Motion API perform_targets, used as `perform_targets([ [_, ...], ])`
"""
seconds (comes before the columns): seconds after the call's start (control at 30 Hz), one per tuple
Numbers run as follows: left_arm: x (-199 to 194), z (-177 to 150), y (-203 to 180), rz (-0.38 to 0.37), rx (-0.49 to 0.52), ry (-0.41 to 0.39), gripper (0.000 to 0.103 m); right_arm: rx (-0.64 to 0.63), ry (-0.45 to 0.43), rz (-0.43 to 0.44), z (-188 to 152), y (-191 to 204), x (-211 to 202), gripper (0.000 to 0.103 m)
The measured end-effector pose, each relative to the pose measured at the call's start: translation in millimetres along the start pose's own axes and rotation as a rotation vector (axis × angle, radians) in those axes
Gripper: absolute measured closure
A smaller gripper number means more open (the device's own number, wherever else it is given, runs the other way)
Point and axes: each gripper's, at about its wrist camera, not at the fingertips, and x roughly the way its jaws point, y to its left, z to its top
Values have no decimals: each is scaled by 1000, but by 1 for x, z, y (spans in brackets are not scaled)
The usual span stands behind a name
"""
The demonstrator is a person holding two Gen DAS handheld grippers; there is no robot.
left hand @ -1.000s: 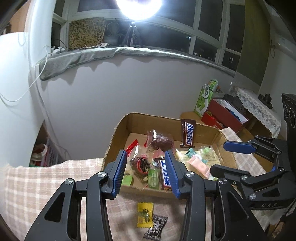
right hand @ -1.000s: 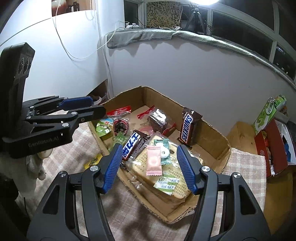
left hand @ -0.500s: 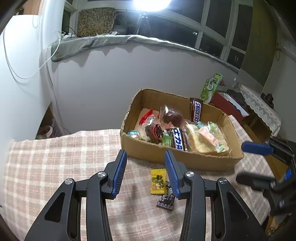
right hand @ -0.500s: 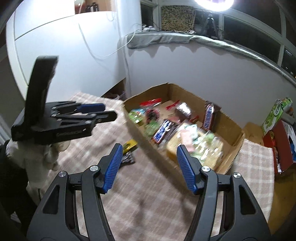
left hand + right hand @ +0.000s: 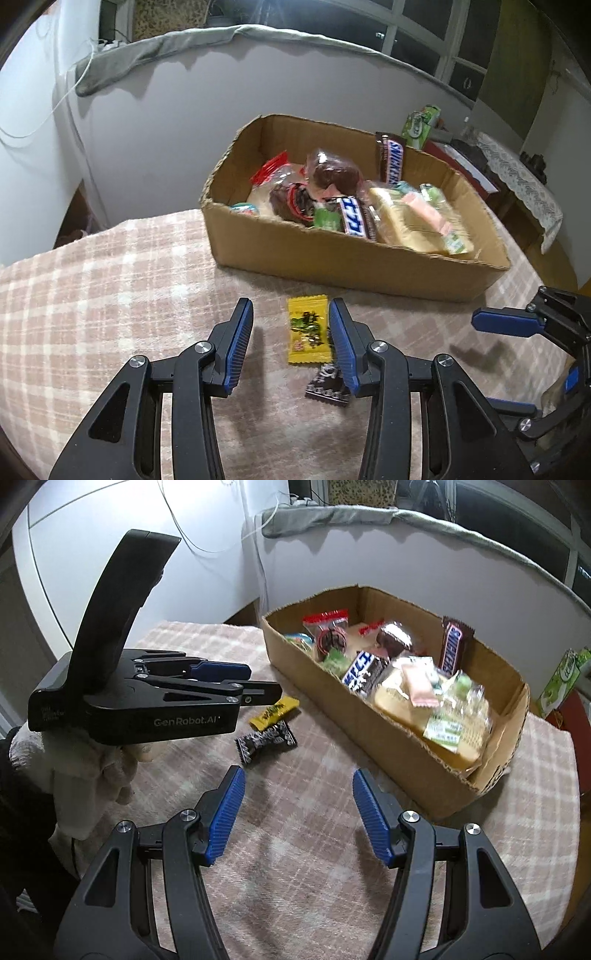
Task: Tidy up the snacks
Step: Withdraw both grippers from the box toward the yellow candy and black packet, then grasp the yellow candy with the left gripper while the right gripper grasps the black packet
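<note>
Cardboard box [image 5: 354, 266] is already loaded with most snacks; a yellow packet [image 5: 307, 329] and a black packet [image 5: 265, 741] remain on the counter [image 5: 110, 295]. Left claw [image 5: 291, 339] and right claw [image 5: 297, 814] are held apart, empty.

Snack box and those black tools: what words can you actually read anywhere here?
"SNICKERS": brown bar upright against the cardboard box wall.
"GenRobot.AI": side of the left gripper.
Blue-and-white bar, yellow packet, black-and-white packet, green carton: print too blurred to read.
</note>
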Motion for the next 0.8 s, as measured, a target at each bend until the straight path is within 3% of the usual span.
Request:
perform_targets([
  [0.13, 4, -1, -1, -2, 7, 5, 63, 20, 7, 3, -2, -5, 4, 40],
  [0.5, 21, -7, -20, 24, 91, 39, 81, 20, 17, 3, 0, -4, 7, 40],
  [0.8, 19, -10, -12, 25, 74, 36, 82, 20, 28, 0, 1, -4, 10, 40],
])
